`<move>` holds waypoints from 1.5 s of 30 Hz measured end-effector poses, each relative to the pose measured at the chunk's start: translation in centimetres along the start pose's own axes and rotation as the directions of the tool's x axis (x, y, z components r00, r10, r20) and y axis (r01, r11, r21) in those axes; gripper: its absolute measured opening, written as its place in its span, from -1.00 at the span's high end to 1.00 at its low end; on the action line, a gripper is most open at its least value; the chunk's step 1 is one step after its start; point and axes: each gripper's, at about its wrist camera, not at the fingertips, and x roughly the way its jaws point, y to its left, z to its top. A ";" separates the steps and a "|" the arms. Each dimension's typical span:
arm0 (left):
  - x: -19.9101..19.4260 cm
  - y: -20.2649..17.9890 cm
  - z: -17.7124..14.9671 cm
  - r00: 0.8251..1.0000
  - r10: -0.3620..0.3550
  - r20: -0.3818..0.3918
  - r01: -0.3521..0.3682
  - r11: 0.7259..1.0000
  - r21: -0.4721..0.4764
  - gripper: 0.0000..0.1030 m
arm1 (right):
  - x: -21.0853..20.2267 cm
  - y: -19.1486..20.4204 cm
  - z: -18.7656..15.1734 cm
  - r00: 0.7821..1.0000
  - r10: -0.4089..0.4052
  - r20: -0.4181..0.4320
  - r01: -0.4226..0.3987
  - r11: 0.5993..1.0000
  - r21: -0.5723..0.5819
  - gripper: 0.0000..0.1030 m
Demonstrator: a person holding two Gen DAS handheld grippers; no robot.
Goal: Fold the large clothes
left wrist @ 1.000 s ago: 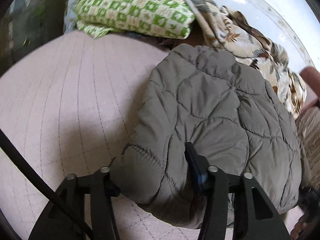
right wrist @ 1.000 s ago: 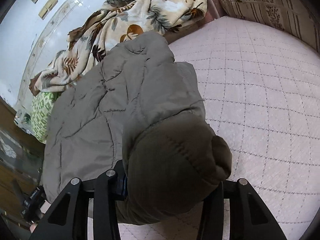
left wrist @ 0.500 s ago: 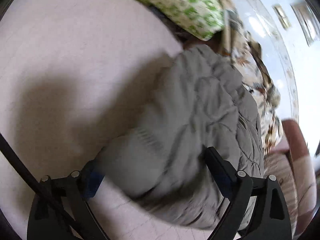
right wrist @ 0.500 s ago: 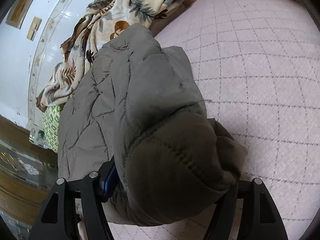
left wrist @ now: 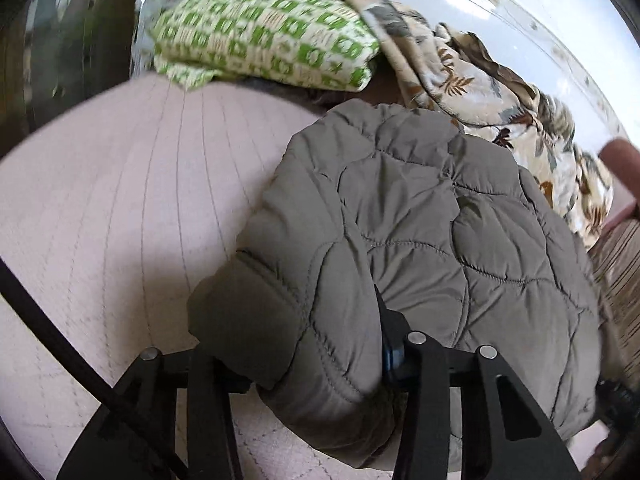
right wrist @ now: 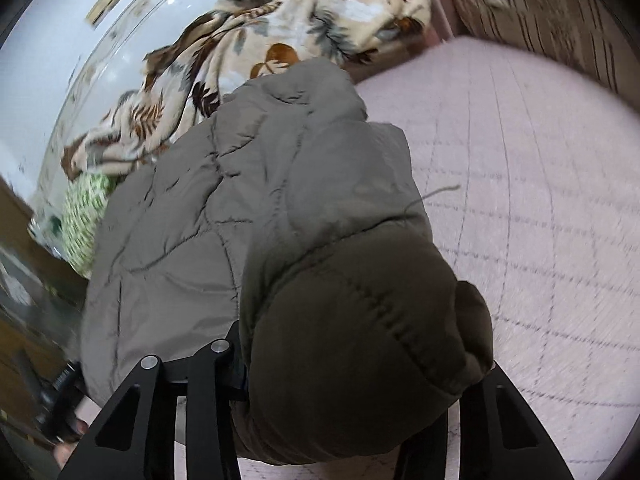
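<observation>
Your left tongs (left wrist: 304, 364) are closing on a padded fold of the grey quilted jacket (left wrist: 420, 240), and your right tongs (right wrist: 352, 376) are closing, squeezing its darker bulging end. The jacket lies bunched on the pink quilted bed (left wrist: 120, 200), near the green pillow (left wrist: 264, 32) and leaf-print blanket (right wrist: 256, 40).

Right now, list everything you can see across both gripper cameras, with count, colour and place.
Quilted puffer jacket: one, grey-olive, bunched on the bed cover, near edge between both grippers.
Quilted bed cover: one, pale pink, under the jacket.
Folded patterned cloth: one, green and cream, far end of the bed cover.
Leaf-print blanket: one, cream with brown and grey leaves, heaped beyond the jacket by the wall.
Striped fabric: one, brown, at the bed's far side.
Left gripper: one, black, jaws closing, pads pressing a jacket fold.
Right gripper: one, black, jaws closing, pads pressing a jacket fold.
</observation>
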 end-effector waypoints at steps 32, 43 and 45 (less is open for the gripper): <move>-7.1 -1.0 2.2 0.986 -0.040 0.160 0.028 0.997 0.075 0.32 | -5.1 8.6 -1.2 0.961 -0.163 0.225 0.246 0.877 -0.412 0.22; -10.9 -0.2 2.9 0.980 -0.058 0.191 0.047 0.997 0.064 0.32 | -8.9 10.2 -2.2 0.960 -0.124 0.252 0.228 0.868 -0.441 0.22; -11.8 0.0 2.9 0.978 -0.066 0.198 0.054 0.996 0.064 0.32 | -9.7 10.6 -2.6 0.957 -0.115 0.265 0.228 0.864 -0.449 0.22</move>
